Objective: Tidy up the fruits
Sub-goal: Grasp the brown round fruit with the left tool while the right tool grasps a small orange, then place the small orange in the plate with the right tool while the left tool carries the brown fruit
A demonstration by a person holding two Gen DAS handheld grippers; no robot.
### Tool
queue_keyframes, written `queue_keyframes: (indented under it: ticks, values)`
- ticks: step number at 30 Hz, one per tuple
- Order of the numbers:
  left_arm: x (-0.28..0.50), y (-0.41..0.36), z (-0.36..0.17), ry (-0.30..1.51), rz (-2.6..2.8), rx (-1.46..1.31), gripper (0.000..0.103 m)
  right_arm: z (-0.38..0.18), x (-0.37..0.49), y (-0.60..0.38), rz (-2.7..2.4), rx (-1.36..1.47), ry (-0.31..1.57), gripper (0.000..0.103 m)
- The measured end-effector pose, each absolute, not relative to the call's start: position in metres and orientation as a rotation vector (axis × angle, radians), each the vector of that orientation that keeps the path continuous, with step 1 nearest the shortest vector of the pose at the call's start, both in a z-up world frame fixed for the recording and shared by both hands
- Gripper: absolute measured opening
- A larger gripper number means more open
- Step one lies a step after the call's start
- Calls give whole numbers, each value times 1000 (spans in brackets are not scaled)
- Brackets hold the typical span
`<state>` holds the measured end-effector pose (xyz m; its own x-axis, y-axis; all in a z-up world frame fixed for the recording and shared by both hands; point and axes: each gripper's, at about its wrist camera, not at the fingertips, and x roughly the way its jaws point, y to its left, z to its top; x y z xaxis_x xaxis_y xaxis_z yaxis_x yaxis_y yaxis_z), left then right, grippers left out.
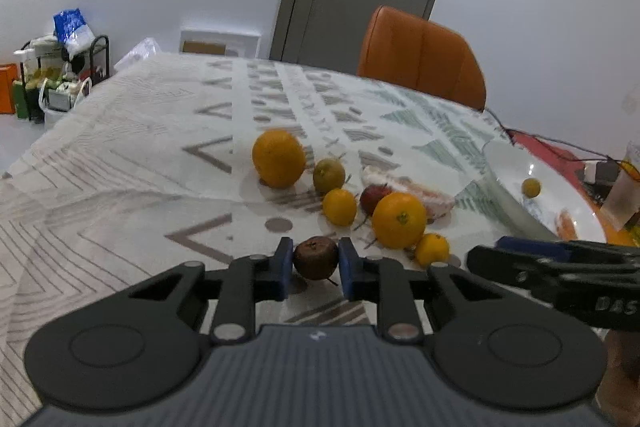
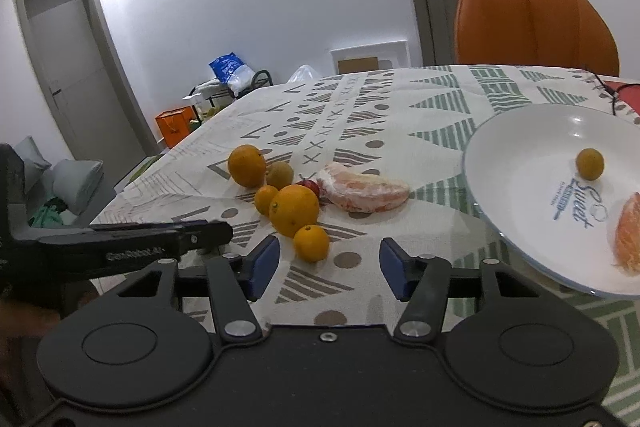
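Left wrist: left gripper (image 1: 316,259) clamps brown fruit (image 1: 316,257); oranges (image 1: 399,214) crowd just beyond.
Right wrist: right gripper (image 2: 328,261) agape; small orange (image 2: 311,243) between pads, untouched; plate (image 2: 516,187) beside.

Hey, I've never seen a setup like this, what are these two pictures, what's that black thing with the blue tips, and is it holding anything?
A person holds a hand tool in each hand: black tongs with blue pads, each with a camera looking along its fingers. One picture is from the left tongs, the other from the right tongs.

On the tablecloth lie oranges, smaller citrus fruits, a peeled segment and a white plate already holding a small fruit and another peeled piece.

The left tongs are shut on a dark brown fruit. The right tongs are open, holding nothing, with a small orange just ahead of them.
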<state>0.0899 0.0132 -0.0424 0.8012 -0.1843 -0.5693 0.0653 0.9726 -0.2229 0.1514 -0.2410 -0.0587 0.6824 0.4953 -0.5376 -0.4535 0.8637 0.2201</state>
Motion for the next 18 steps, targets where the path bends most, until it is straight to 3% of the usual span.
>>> queue_keyframes:
  ticks: [12,13,14,15,18]
  values:
    - [82,30,-35,629,-83,-197,22,-66,164,-222,554,72,642,47]
    - [81,31,-35,628,-83,-199,22,-68,166,-221,557,73,644,42]
    - [81,31,-34,628,-84,-199,22,-70,168,-221,560,74,651,28]
    - [80,30,-34,628,-85,-200,22,-73,170,-220,561,79,667,22]
    - [79,27,-30,621,-95,-198,22,-72,168,-224,556,91,659,21]
